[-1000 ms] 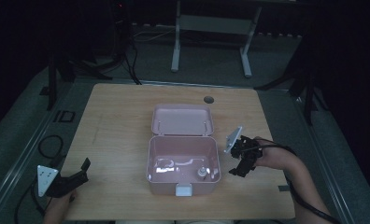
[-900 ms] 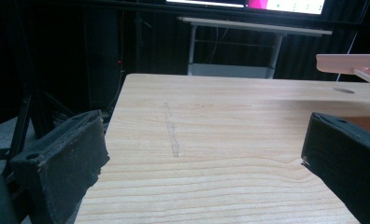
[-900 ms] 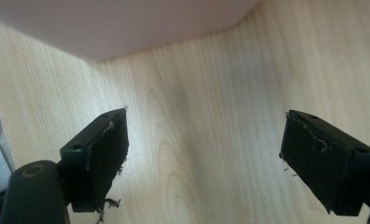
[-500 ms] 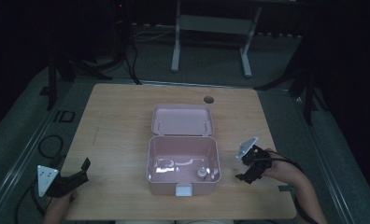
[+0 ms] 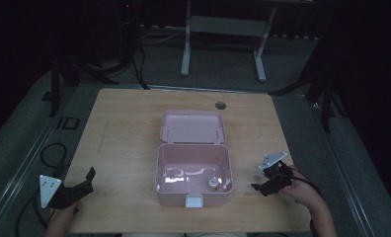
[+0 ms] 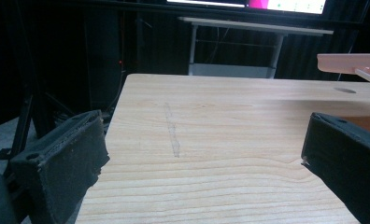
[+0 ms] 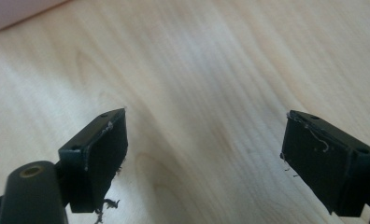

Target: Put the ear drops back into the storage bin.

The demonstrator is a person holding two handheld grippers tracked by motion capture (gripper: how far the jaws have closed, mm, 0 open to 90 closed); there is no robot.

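No text, label, brand or number can be read anywhere. The screen (image 6: 248, 4) at the top of the left gripper view shows only coloured patches, too small and cut off to make out.

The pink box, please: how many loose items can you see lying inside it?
1. A small grey bottle-like item stands near the front right corner of the pink box. Pale glints on the floor's left half look like reflections, though something flat could hide there.
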